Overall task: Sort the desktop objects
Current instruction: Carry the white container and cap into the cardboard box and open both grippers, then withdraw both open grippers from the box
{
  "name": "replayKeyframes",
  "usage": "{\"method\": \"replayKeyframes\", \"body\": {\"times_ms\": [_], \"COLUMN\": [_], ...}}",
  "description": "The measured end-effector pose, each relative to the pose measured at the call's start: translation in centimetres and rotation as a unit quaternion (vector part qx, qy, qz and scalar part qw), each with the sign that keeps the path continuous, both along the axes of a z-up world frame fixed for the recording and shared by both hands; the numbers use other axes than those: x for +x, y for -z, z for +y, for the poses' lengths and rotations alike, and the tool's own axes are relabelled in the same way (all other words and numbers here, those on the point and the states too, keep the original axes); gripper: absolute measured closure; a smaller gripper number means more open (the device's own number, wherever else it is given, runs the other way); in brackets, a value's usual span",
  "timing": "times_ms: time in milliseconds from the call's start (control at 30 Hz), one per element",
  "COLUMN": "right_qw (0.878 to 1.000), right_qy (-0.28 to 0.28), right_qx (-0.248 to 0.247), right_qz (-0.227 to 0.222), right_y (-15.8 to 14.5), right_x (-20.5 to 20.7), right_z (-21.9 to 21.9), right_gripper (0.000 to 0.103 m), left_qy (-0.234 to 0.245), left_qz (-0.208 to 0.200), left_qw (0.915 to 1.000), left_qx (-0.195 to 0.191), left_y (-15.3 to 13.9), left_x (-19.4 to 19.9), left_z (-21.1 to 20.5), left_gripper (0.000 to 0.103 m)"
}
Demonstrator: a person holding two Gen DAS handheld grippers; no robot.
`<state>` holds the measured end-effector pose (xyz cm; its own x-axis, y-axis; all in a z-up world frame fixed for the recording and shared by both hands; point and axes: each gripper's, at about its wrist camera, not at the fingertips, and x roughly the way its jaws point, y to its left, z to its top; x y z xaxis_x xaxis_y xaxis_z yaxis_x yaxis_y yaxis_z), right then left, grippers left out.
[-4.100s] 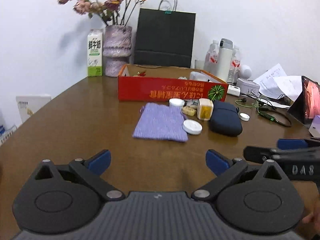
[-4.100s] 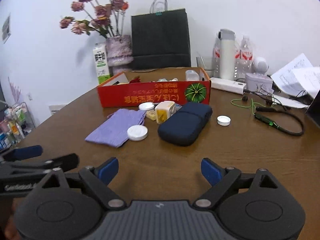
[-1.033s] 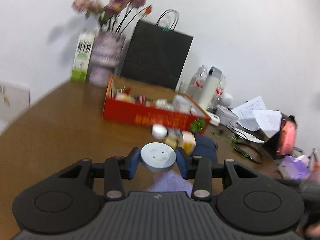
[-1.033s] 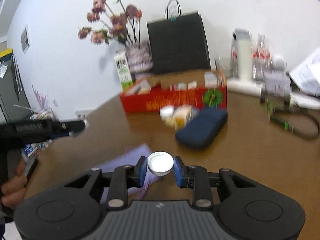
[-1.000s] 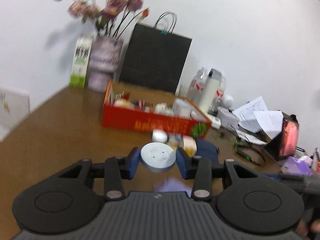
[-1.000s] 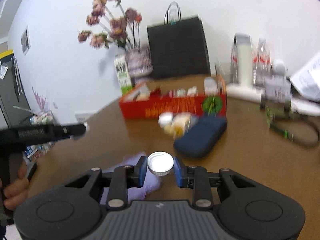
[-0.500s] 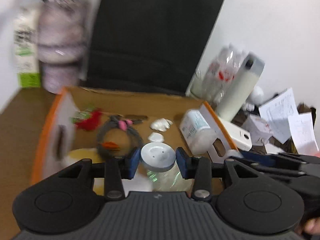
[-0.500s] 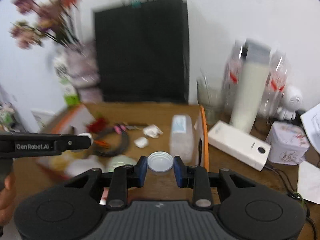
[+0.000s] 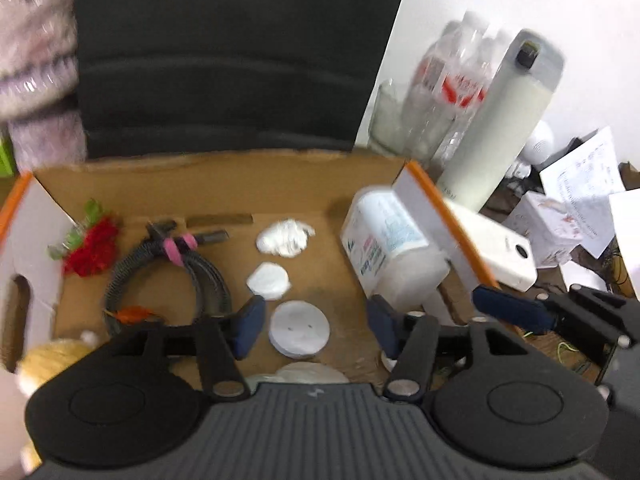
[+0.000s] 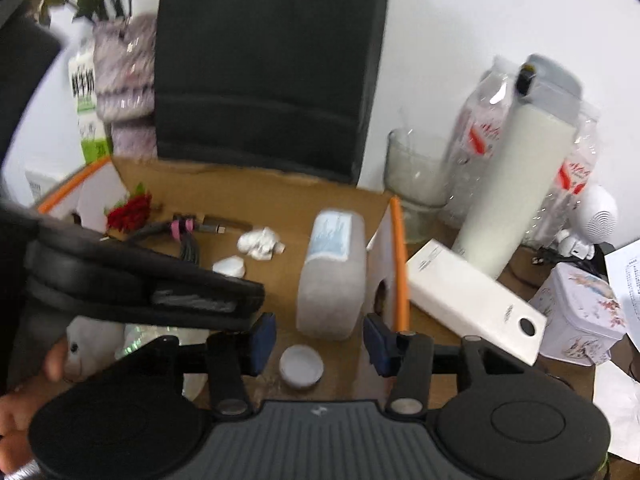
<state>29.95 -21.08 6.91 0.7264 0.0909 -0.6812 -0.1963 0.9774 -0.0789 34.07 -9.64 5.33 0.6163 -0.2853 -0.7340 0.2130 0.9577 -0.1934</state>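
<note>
Two lids: both free of the pads, both over the cardboard box point(image 9: 224, 184) floor.
Left gripper point(image 9: 312, 322): we see its jaws apart, just been opening; large white lid point(image 9: 299, 334) sits between the blue pads, touching neither.
Large lid look: flat white disc, plain face with a few tiny marks, face toward our camera.
Large lid axis: round, so no long axis; disc lies roughly flat, axis up toward the lens.
Large lid place: near front of the box, just in front of a small white pad point(image 9: 268, 281) and a crumpled tissue point(image 9: 285, 237).
Right gripper point(image 10: 318, 340): jaws apart, just been opening; small white cap point(image 10: 301, 366) lies between the pads with clear gaps both sides.
Small cap look: white, shallow, raised rim, open side up toward us.
Small cap axis: round, no long axis; roughly flat.
Small cap place: right end of the box, just in front of the white bottle point(image 10: 334, 272) lying on its side.
Bottle axis: long axis runs front to back along the orange-edged right wall point(image 10: 398, 256).
Contact with box floor: we cannot tell for either lid, frames are blurred.
Other box contents: coiled black cable point(image 9: 168, 276), red flower point(image 9: 92, 250) at left.
</note>
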Motion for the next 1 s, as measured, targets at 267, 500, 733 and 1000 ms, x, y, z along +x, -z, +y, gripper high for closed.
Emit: {"method": "replayKeyframes", "body": {"times_ms": [267, 500, 733, 1000], "right_qw": [0.998, 0.992, 0.989, 0.993], "right_qy": [0.001, -0.026, -0.038, -0.025], "right_qx": [0.061, 0.109, 0.128, 0.110], "right_qz": [-0.023, -0.055, -0.056, -0.027], "right_y": [-2.6, -3.9, -2.7, 2.5], "right_x": [-4.1, -12.5, -21.6, -32.9], "right_z": [-1.2, -0.5, 0.0, -0.7], "right_gripper": [0.039, 0.023, 0.022, 0.022], "left_qy": [-0.087, -0.121, -0.105, -0.066], "left_qz": [-0.072, -0.097, -0.115, -0.169], "left_qw": [0.9935, 0.9855, 0.9854, 0.9833], "left_qx": [-0.009, -0.069, -0.070, 0.017], "left_y": [-4.0, -5.5, -4.5, 0.8], "left_x": [-8.2, -19.1, -28.5, -40.4], "left_z": [4.8, 8.0, 9.2, 9.4], "left_gripper": [0.016, 0.001, 0.000, 0.000]}}
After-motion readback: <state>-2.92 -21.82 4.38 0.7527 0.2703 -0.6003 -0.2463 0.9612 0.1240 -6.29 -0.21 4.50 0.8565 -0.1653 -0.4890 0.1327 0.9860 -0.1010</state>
